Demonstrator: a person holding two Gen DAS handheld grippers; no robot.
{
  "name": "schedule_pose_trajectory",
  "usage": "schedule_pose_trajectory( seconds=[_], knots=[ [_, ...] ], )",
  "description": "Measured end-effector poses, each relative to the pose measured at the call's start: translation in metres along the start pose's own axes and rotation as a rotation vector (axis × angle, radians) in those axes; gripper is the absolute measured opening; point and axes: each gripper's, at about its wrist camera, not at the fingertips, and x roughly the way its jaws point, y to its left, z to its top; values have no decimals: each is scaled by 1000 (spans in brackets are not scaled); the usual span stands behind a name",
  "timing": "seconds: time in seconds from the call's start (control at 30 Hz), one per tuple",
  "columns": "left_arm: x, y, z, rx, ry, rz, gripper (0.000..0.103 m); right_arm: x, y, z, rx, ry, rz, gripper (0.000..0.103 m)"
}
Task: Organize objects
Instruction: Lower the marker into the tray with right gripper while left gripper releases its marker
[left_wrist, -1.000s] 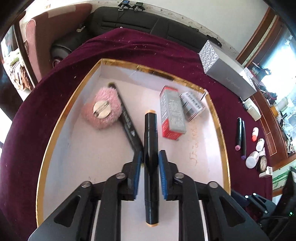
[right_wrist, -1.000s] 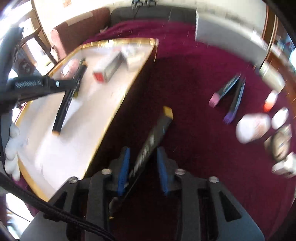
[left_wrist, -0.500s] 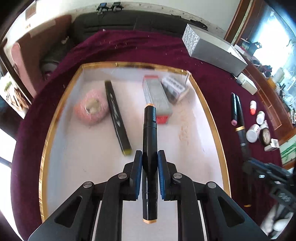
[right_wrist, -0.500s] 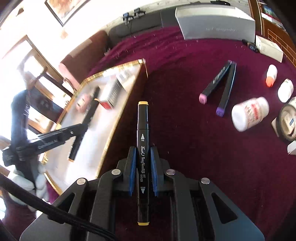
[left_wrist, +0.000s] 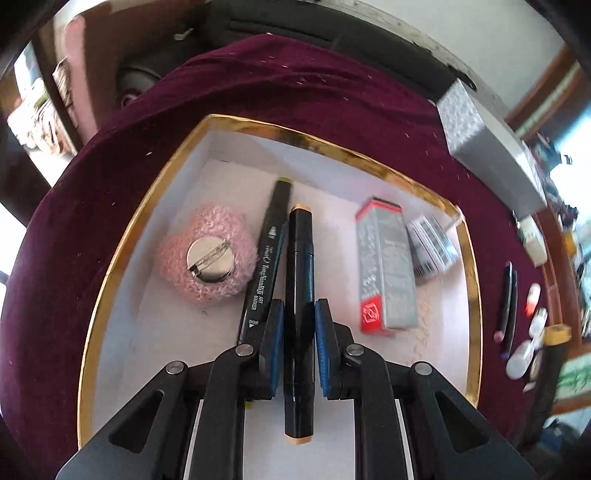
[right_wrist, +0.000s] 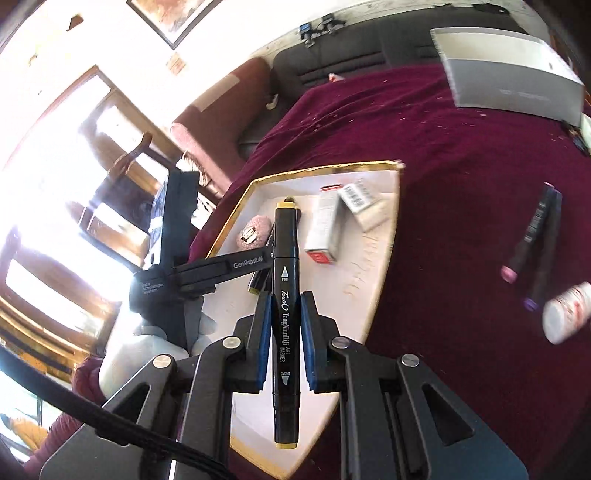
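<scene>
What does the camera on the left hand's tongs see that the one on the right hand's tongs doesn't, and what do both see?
Only the left view shows the left tongs shut on an orange-capped marker, head on, and the pin back on the pink fluffy brooch in detail.

Only the right view shows the right tongs shut on a yellow-capped marker, a gloved hand holding the other tool, bright windows and a framed picture.

Both show the gold-rimmed tray, the red-ended grey box, the barcode box and the maroon cloth.

A home living room — dark sofa, framed picture, wooden-framed windows — around a maroon-clothed table.
</scene>
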Motion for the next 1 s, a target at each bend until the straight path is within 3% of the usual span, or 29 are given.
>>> schedule_pose_trajectory(
  seconds=[0.1, 0.23, 0.4, 0.5, 0.73, 0.9, 1.0],
  knots=[
    [-3, 15, -4, -70, -21, -77, 15, 11, 3, -1, 1, 17, 6, 13],
    [-14, 36, -17, -146, -22, -263, 34, 20, -3, 0, 13, 32, 0, 13],
    [-54, 60, -37, -209, -135, -363, 38, 33, -11, 3, 36, 50, -7, 13],
    [-86, 75, -50, -216, -240, -365, 43, 42, -8, 5, 35, 67, -12, 13],
    [-133, 94, -84, -170, -413, -263, 50, 62, -1, 3, 24, 103, -17, 13],
    [-135, 105, -99, -128, -428, -200, 51, 74, -4, 1, 38, 125, -29, 13],
    [-135, 118, -108, -140, -406, -211, 51, 85, -2, 7, 38, 134, -54, 13]
  ],
)
